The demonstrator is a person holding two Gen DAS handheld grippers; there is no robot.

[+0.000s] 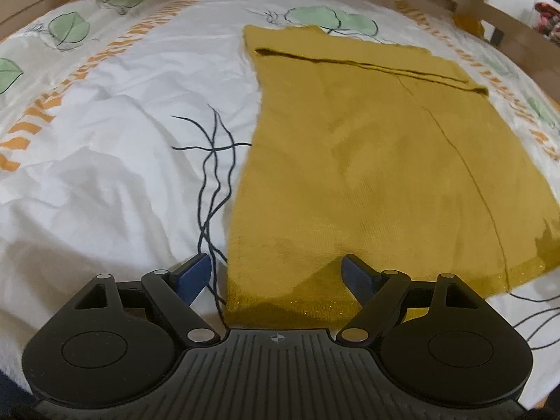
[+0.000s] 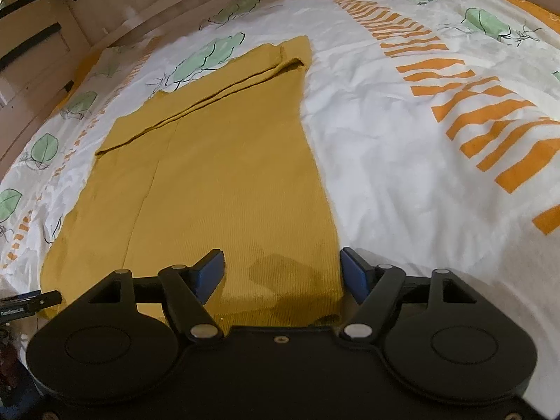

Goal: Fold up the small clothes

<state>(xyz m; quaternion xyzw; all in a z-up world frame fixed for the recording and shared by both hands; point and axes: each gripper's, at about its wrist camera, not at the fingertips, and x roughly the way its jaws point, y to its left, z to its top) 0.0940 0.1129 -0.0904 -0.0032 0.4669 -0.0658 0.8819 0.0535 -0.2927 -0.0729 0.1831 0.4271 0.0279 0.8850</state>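
A mustard-yellow knit garment (image 1: 367, 161) lies flat on the bed, with its sleeves folded in across the far end. My left gripper (image 1: 276, 273) is open over the garment's near left corner, its blue fingers (image 1: 196, 274) straddling the hem edge. In the right wrist view the same garment (image 2: 224, 175) stretches away from me. My right gripper (image 2: 281, 269) is open over the near right corner, with one blue finger (image 2: 353, 273) at the garment's right edge. Neither gripper holds cloth.
The bed is covered by a white duvet (image 1: 105, 161) printed with green leaves, black lines and orange stripes (image 2: 490, 129). A wooden bed frame (image 1: 497, 10) runs along the far side. Part of the left gripper (image 2: 28, 301) shows at the left edge of the right wrist view.
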